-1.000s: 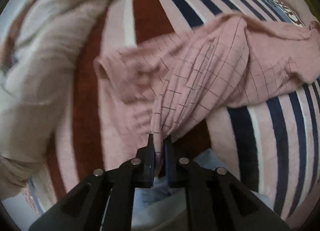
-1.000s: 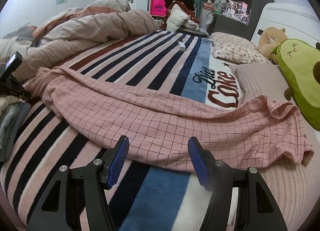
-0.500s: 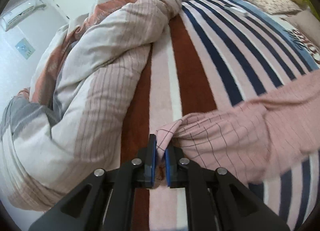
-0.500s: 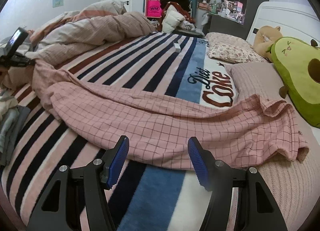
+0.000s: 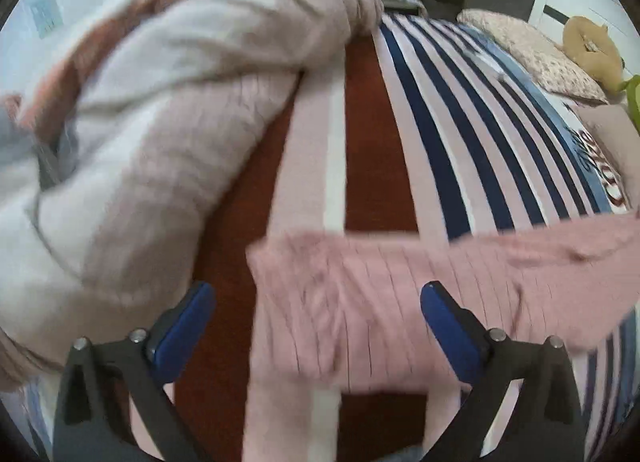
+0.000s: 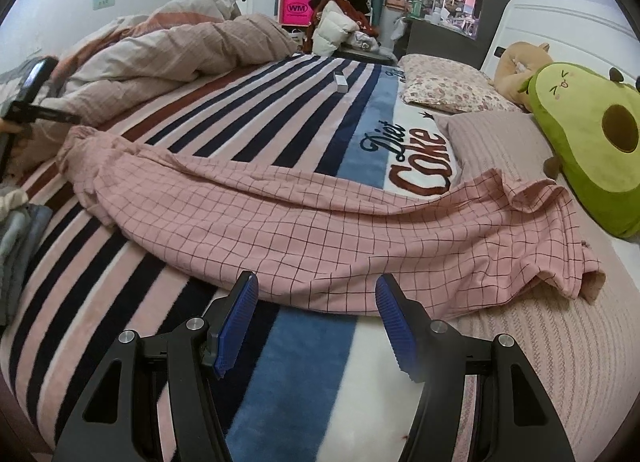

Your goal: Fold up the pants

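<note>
Left gripper [image 5: 316, 316] has let go: half a second ago its blue pads were pinched on the hem of the pink grid-checked cotton pants [image 5: 400, 302], now the jaws are spread wide with nothing between the pads. Left wrist view, blurred: the pant-leg end lies flat on the striped fleece blanket [image 5: 372, 149], across its rust-red and pale pink bands, in front of the parted fingers and running off to the right. Bunched beige-and-pink quilted duvet [image 5: 160, 133] fills the left side, apart from the pants. Right wrist view: right gripper [image 6: 316, 326] is also spread, pads empty, just short of the near edge of the pants [image 6: 320, 221]; contact can't be confirmed. Pants are stretched lengthwise across the blanket [image 6: 120, 282], leg ends at far left near the left gripper [image 6: 36, 109], bunched other end at right, resting on a pink ribbed pillow [image 6: 500, 141]. Green avocado plush toy [image 6: 592, 141] sits beyond at right, floral pillow [image 6: 448, 85] behind it, small white box [image 6: 341, 82] on the blanket further back, duvet [image 6: 180, 53] heaped along the left.
</note>
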{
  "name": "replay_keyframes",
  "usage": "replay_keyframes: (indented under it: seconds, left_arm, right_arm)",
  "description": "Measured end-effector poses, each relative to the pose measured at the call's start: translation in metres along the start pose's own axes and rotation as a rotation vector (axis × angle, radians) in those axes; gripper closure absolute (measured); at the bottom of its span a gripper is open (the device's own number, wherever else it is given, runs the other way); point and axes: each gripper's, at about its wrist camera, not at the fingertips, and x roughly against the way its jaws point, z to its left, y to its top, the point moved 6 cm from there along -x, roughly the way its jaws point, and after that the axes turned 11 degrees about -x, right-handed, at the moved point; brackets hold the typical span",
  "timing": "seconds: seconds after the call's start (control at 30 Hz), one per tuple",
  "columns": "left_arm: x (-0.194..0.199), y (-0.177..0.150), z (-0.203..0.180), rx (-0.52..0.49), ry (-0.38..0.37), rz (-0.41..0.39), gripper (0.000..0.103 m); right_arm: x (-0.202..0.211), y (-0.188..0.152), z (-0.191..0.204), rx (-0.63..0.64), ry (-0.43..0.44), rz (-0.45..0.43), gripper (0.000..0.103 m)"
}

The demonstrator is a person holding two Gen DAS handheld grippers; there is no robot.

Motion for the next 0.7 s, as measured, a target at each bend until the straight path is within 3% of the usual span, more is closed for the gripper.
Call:
replay_keyframes:
  seconds: [0.1, 0.2, 0.4, 0.57, 0.7]
  left_arm:
    - [-0.019, -0.025, -0.002, 0.021, -0.017, 0.076, 0.001]
    - [-0.038, -0.043, -0.005, 0.106, -0.139, 0.11, 0.001]
    - [-0.061, -0.045, -0.009, 0.162, -0.231, 0.142, 0.001]
    - [-0.077, -0.033, -0.011, 0.171, -0.229, 0.131, 0.002]
    - [-0.08, -0.017, -0.017, 0.171, -0.22, 0.078, 0.011]
  right_arm:
    - [-0.003, 0.004, -0.009, -0.024, -0.011, -0.003, 0.046]
    - [-0.014, -0.002, -0.024, -0.067, -0.038, 0.032, 0.045]
    - [-0.033, -0.025, -0.059, -0.176, -0.083, 0.088, 0.039]
    - [-0.047, -0.039, -0.076, -0.318, -0.012, 0.121, 0.03]
    - [-0.054, -0.039, -0.075, -0.39, 0.036, 0.09, 0.025]
